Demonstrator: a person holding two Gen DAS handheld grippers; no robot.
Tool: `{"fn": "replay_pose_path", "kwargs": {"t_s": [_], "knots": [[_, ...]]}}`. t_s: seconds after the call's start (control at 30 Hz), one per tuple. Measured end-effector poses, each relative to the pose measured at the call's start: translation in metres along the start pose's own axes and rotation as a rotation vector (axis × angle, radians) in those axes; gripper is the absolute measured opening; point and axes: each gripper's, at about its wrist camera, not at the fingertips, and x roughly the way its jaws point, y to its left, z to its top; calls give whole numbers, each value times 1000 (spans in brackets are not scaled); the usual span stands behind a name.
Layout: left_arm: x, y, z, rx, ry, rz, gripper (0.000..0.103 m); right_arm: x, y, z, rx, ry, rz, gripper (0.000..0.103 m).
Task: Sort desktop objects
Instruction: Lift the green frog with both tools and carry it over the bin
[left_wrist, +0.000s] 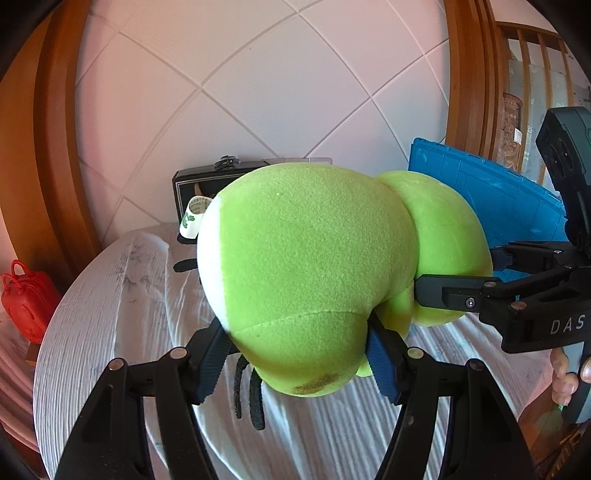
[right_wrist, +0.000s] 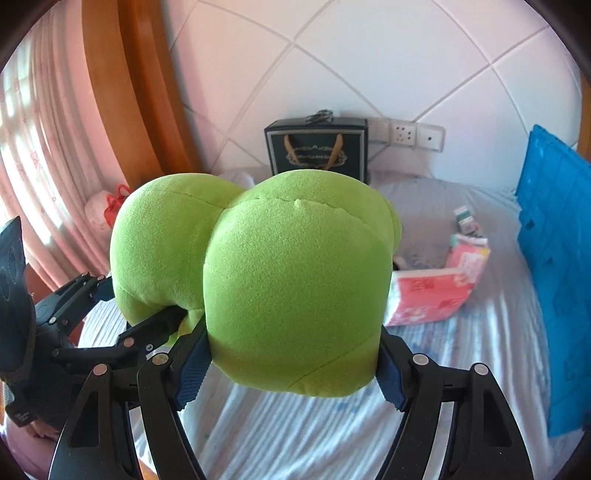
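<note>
Left claw (left_wrist: 295, 365) is clamped on one end of the green plush (left_wrist: 306, 266), right claw (right_wrist: 291, 373) clamped on the other end; plush hangs crosswise between them, clear above the table (left_wrist: 110, 295); blue bin (left_wrist: 491, 195) sits off to the right, nearer the right claw

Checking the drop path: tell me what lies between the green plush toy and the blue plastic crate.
Right wrist view: pink packets on the sheet between plush toy and crate.
</note>
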Motion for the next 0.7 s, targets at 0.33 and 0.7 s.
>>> {"fn": "replay_pose_path", "kwargs": {"t_s": [0.33,0.7], "knots": [[6,-93,43,6,-69,-26,66,-64,-88,13,-19,-76,-36,76],[15,-187,94,95,-123,-87,66,-123,-169,20,38,-175,-100,76]]}}
